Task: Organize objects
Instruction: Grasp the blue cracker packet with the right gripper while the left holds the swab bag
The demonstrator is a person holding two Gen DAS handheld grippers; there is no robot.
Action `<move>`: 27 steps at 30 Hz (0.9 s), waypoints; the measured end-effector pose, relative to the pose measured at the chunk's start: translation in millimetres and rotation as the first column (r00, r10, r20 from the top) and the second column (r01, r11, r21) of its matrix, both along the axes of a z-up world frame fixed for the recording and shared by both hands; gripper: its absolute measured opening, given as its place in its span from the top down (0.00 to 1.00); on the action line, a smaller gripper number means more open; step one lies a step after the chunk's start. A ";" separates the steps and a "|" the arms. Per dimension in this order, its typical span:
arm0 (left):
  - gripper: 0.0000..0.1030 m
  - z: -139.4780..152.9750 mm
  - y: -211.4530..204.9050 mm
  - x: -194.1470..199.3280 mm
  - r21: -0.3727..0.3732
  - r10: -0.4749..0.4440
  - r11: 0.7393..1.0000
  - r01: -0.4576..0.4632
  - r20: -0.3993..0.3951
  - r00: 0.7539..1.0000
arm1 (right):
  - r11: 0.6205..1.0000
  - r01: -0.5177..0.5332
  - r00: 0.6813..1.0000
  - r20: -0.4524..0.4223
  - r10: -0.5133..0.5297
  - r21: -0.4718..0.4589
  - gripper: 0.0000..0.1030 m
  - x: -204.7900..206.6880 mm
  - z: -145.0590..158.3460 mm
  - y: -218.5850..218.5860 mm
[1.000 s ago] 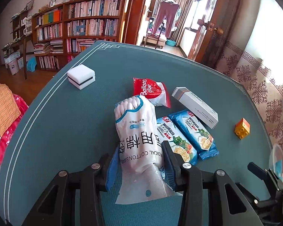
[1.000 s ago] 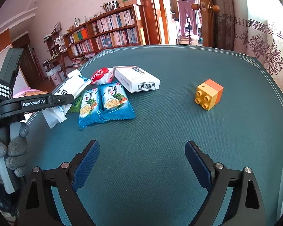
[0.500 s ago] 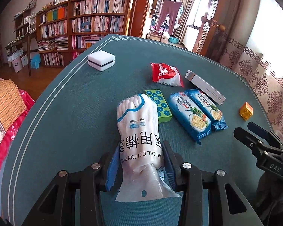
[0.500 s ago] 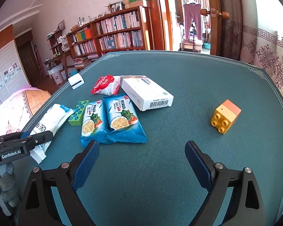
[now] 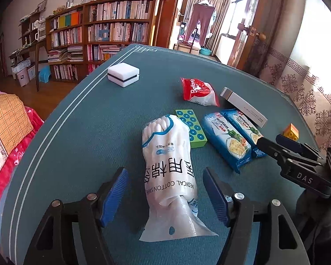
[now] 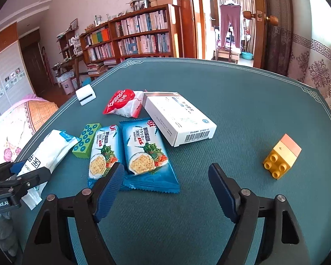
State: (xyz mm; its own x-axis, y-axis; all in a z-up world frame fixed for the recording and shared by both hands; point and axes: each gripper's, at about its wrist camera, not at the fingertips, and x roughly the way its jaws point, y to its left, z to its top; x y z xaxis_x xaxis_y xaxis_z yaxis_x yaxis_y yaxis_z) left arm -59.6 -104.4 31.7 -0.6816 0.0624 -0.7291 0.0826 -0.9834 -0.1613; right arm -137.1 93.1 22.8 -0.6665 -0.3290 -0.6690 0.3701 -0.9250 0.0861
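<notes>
Left gripper [image 5: 165,190] jaws just opened; right gripper [image 6: 166,190] jaws narrowing, seemingly empty.

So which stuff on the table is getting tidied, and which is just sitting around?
Being tidied: cotton swab bag, just let go by the left gripper; cracker packets; green block.

Sitting around: white box, yellow brick.
</notes>
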 end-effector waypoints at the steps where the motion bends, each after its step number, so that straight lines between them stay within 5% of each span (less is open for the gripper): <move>1: 0.27 0.0 0.2 -0.2 -0.003 0.001 1.000 -0.001 -0.002 1.000 | 1.000 -0.005 1.000 0.001 0.005 0.002 0.23 -1.8 -0.5 -2.4; 14: 0.25 0.2 -3.9 -3.1 -0.009 0.017 1.000 -0.017 -0.025 1.000 | 0.997 -0.044 0.999 0.004 0.044 0.057 0.26 -24.3 -3.1 -25.1; 27: 0.24 -4.3 -2.7 -8.7 -0.029 0.030 0.999 -0.030 -0.031 0.999 | 0.990 -0.070 0.996 0.056 0.063 0.121 0.43 -35.7 -12.8 -36.0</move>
State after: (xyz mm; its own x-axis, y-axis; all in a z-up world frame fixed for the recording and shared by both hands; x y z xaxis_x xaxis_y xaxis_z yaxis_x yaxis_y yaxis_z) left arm -68.3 -107.1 27.5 -0.7045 0.0201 -0.7094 0.1077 -0.9850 -0.1349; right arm -172.8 57.0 10.0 -0.6088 -0.2849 -0.7404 0.4293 -0.9031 -0.0055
